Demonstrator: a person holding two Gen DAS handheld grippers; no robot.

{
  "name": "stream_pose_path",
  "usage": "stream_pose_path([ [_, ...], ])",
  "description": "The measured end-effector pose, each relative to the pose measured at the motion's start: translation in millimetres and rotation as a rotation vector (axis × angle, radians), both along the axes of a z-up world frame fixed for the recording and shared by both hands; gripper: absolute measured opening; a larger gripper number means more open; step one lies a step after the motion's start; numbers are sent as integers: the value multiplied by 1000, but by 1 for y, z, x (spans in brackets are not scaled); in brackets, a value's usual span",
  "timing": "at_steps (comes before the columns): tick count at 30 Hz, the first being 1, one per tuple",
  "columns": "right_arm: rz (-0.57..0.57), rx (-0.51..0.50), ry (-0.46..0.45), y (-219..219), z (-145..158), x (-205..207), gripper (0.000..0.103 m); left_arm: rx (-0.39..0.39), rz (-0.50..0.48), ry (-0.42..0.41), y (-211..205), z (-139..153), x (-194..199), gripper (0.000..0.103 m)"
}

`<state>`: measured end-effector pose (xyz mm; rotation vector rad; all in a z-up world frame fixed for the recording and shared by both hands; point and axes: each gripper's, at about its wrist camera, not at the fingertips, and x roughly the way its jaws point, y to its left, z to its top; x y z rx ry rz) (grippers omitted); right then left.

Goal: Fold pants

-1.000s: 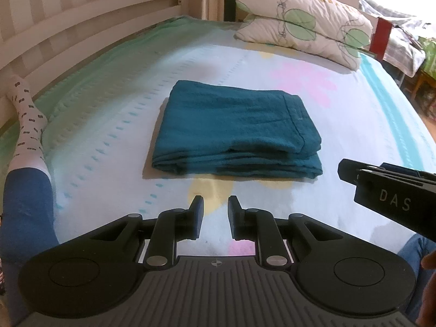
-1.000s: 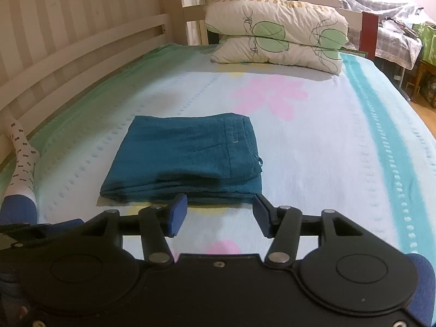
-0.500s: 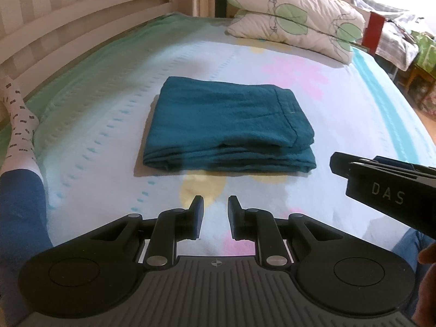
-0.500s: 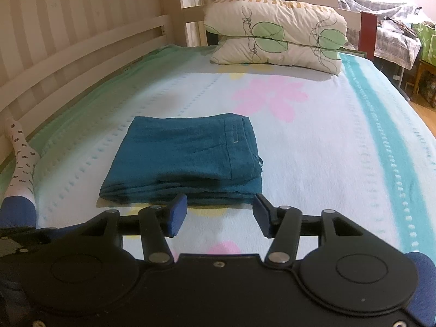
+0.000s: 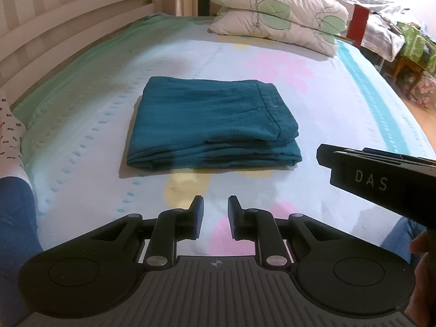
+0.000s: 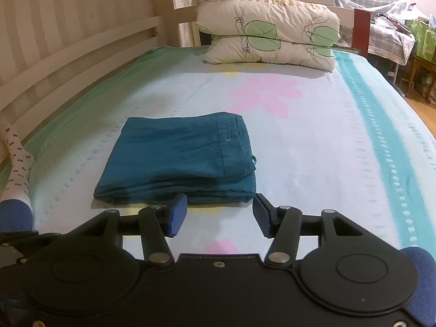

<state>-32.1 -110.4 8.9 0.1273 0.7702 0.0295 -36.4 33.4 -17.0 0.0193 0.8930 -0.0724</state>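
On the bed (image 5: 340, 114), teal pants (image 5: 212, 128) lie folded in a flat stack, mid-sheet. Beyond them two pillows (image 6: 269, 35) are piled at the headboard. Short of the stack, left claw (image 5: 215, 212) is narrowly parted, right claw (image 6: 220, 215) spread wide; both empty.

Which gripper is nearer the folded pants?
Right. The right gripper sits open at the pants' near edge; the left gripper is open, farther back.
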Motion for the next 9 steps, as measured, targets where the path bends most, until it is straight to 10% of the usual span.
stream_pose_path([
  [9, -4, 4, 3, 0, -1, 0, 60, 6, 2, -19, -1, 0, -2, 19],
])
